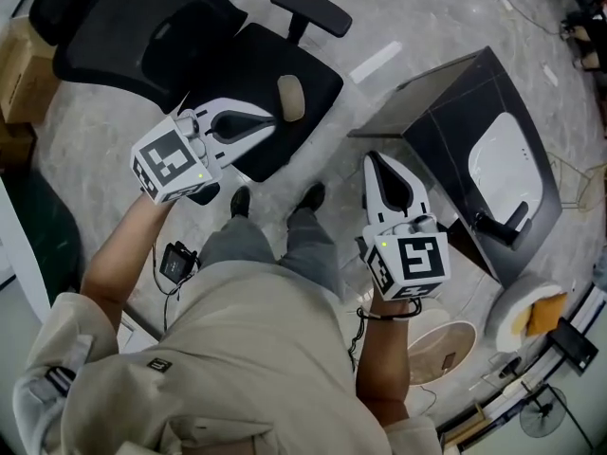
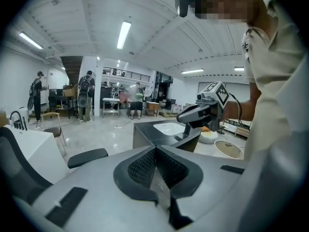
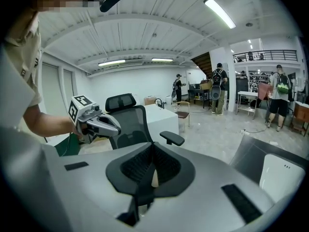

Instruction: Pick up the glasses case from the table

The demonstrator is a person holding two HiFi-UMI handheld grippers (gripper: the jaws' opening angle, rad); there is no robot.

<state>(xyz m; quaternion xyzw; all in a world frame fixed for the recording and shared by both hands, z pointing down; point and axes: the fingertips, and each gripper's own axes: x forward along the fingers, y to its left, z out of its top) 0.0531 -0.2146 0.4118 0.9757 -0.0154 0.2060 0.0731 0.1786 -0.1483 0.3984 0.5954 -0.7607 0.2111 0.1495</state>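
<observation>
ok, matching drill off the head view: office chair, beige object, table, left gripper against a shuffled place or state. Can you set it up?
Things:
1 office chair
2 beige oval object
3 dark table
4 left gripper

Place or state:
a lies on the chair seat
b shut, nothing held
c black, upper left of the view
d right of the right gripper

Pairs: 1-c, 2-a, 3-d, 4-b

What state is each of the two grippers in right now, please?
Left gripper: closed, holding nothing.
Right gripper: closed, holding nothing.
</observation>
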